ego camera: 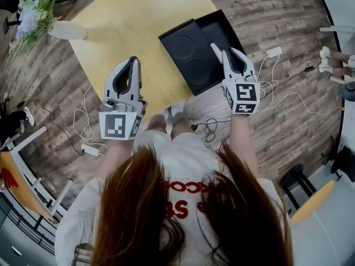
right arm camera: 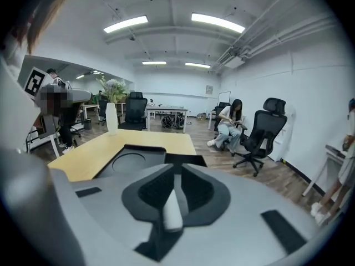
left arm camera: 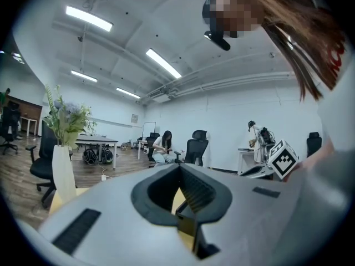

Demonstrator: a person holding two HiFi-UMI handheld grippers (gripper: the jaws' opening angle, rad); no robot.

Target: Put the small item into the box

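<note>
A black box [ego camera: 223, 31] lies open at the far right of the yellow table [ego camera: 127, 21], with a black panel [ego camera: 187, 53] bearing two round recesses beside it on the left. My right gripper [ego camera: 229, 52] hovers over the box's near right edge, shut on a small white cylindrical item [right arm camera: 172, 210] that pokes out toward the panel in the head view. In the right gripper view the panel [right arm camera: 131, 160] and the box [right arm camera: 186, 160] lie just ahead of the right gripper [right arm camera: 177, 175]. My left gripper [ego camera: 133, 61] hangs over the table's near edge, jaws together and empty; in its own view the left gripper [left arm camera: 179, 168] holds nothing.
A white vase of flowers [ego camera: 62, 30] stands at the table's far left corner. Cables and white power adapters [ego camera: 273, 52] trail over the wood floor near the table. Office chairs [right arm camera: 262, 131] and a seated person [right arm camera: 229, 125] are farther off in the room.
</note>
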